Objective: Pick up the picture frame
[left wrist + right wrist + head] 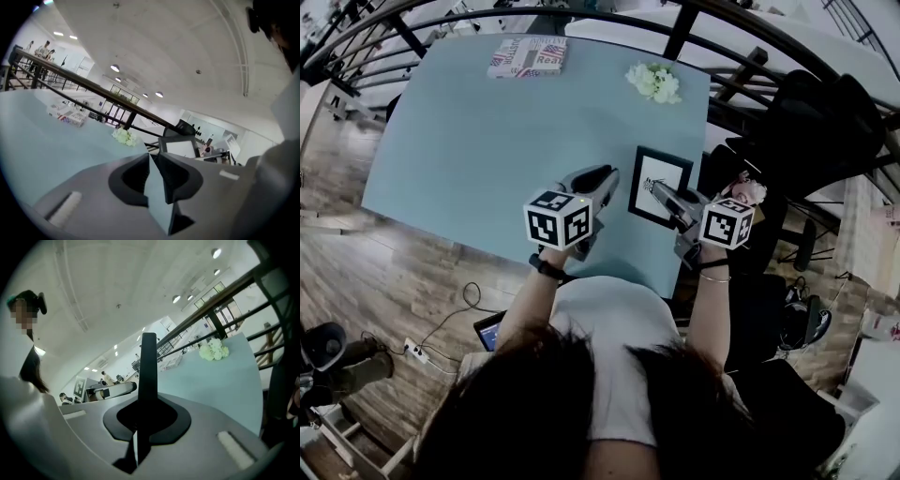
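dark hair (544, 412) and a white shirt (609, 319) fill the bottom of the head view, closest of all. past them my arms reach forward, a watch (547, 267) on the left wrist and a thin bracelet (712, 277) on the right.

my right claw (661, 194) is clamped on the picture frame (658, 169), biting the black edge on the side nearest me. in the right gripper view the frame runs up between my pads as a thin dark bar, seen edge-on, with no gap on either side of it. the frame is tilted, its white mat and small drawing facing up and toward my left side, over the near right corner of the pale blue table (487, 159). whether its lower edge touches the tabletop i cannot tell.

my left claw (602, 176) hangs just beside the frame's left edge, not touching it. its jaw tips are pressed together with nothing between them; in the left gripper view the frame stands just past them, to the right.

farther out on the table lie a bunch of white flowers (654, 82) beyond the frame and a printed magazine (528, 56) at the far edge, well apart from both claws. a black chair (811, 122) stands to the right of the table, and a cable (455, 314) trails over the wooden floor (356, 272) on the left.
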`<state>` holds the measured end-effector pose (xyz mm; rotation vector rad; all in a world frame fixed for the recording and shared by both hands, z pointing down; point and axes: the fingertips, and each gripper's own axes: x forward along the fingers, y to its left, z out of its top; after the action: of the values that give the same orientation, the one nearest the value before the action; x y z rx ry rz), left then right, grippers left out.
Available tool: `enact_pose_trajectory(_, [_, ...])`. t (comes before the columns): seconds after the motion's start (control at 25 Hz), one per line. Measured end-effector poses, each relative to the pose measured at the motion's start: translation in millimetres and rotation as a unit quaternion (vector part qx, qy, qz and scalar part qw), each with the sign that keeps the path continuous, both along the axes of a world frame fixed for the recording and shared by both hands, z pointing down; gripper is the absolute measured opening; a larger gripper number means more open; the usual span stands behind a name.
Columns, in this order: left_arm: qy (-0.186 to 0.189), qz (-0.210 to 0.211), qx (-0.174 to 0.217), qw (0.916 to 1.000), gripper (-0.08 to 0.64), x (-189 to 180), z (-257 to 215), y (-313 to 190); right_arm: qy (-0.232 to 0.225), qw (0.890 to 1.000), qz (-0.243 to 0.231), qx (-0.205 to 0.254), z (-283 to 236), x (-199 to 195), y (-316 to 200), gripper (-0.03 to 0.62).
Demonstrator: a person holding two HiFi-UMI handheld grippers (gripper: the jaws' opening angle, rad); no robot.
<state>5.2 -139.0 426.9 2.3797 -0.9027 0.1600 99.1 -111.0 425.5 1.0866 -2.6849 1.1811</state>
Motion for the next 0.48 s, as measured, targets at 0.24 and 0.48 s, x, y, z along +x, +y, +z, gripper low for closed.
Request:
enact_pose_trajectory(0.24, [-0.059,0.013,0.096,0.9935,0.126,1,-26,1,0.085,0.992,0.047,0.082,-38,17,4,0.014])
enact_pose_trajectory(0.48, [-0.094,0.022,0.152,0.9836,0.121,5,-37,1,0.192,0.966,0.092,0.146,-58,32,9,0.014])
